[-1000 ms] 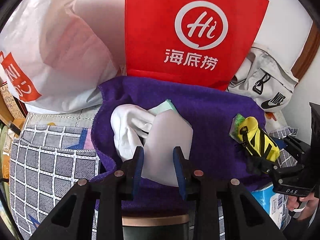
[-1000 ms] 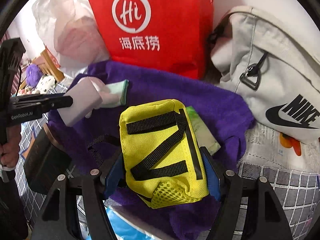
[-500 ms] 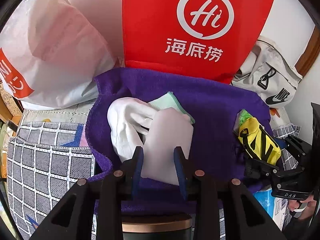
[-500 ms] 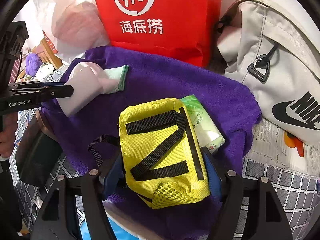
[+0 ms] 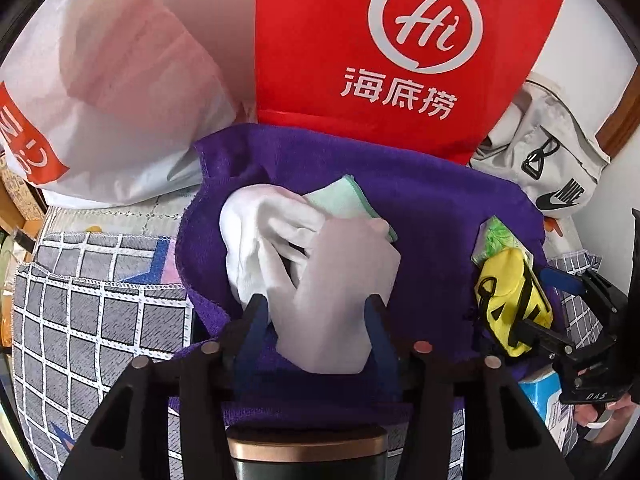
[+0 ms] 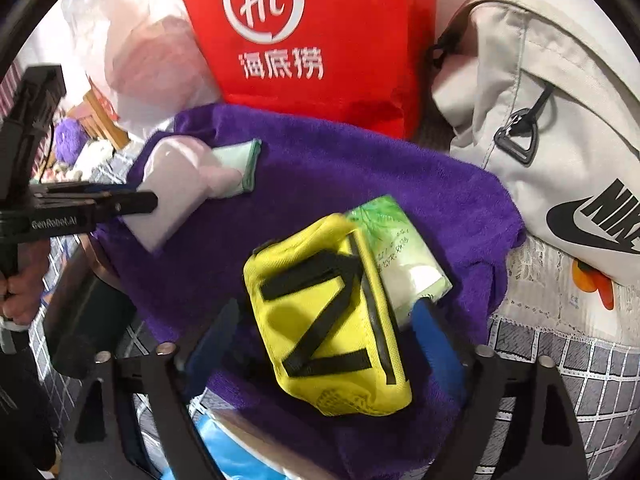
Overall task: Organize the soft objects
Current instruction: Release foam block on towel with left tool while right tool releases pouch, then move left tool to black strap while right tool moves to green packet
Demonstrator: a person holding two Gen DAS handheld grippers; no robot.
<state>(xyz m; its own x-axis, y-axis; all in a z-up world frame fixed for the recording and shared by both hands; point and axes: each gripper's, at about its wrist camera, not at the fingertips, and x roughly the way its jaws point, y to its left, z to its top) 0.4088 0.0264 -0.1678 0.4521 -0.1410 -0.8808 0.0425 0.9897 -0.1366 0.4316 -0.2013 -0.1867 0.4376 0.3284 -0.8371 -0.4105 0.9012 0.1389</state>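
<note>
- Left wrist view: a white plastic bag (image 5: 120,92) stands beyond the purple towel's (image 5: 432,216) far left corner, and a red Haidilao bag (image 5: 400,48) stands upright along its far edge.
- My left gripper (image 5: 316,312) has just been opening; the pale pink cloth (image 5: 340,292) lies between its blue pads, which look slack against it, on the towel's near left part, over a white cloth (image 5: 256,240) and a mint cloth (image 5: 340,200).
- Right wrist view: my right gripper (image 6: 324,328) has just been opening too, its pads released and standing apart from the yellow pouch (image 6: 324,320), which rests on the towel's near right part, touching a green tissue pack (image 6: 396,248).
- A grey Nike bag (image 6: 560,120) lies off the towel's right edge.
</note>
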